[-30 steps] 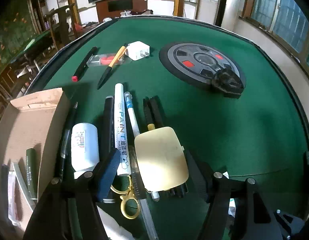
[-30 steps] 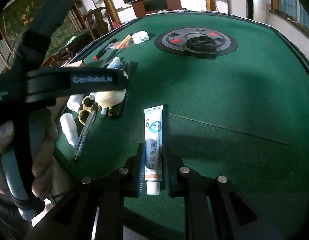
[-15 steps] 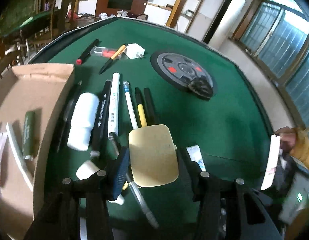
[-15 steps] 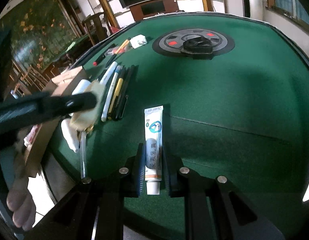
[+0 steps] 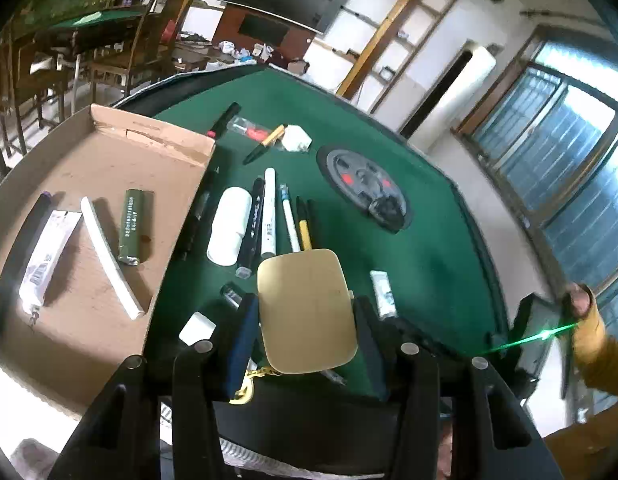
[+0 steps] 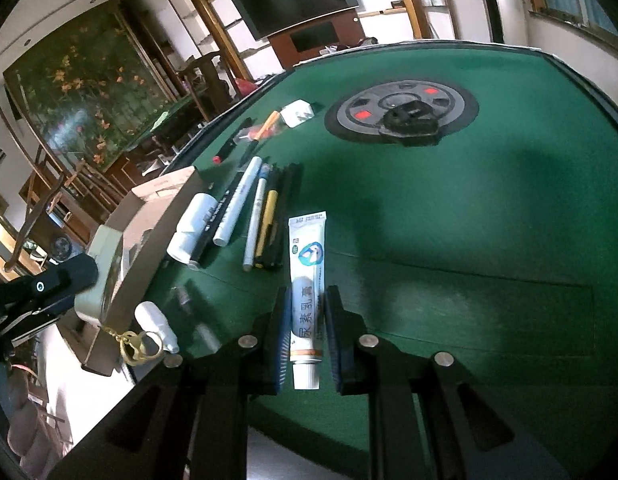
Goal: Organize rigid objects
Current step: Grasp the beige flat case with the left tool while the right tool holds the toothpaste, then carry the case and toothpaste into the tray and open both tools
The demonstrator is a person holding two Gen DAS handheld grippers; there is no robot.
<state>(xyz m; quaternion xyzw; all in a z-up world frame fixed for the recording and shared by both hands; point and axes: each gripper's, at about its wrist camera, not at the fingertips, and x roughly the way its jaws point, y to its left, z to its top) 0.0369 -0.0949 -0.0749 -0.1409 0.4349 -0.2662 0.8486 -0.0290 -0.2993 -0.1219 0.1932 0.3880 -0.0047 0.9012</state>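
While my left claw (image 5: 305,324) grips a cream rounded-square case (image 5: 307,312) at lower centre of its view, the cardboard box (image 5: 89,184) fills the left side — a green lighter (image 5: 131,226) and white tube (image 5: 45,258) inside. My right claw (image 6: 307,334) sits narrow, pinching an ointment tube (image 6: 307,280) lying on the green counter (image 6: 469,200) — pens (image 6: 265,216) upper left of it.

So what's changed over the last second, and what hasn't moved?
The left gripper has closed on the cream rounded case, lifted it off the green table and carried it toward the cardboard box. The gold scissors it covered now hang beneath it. The right gripper stays clamped on the ointment tube, unmoved. The row of pens is as before.
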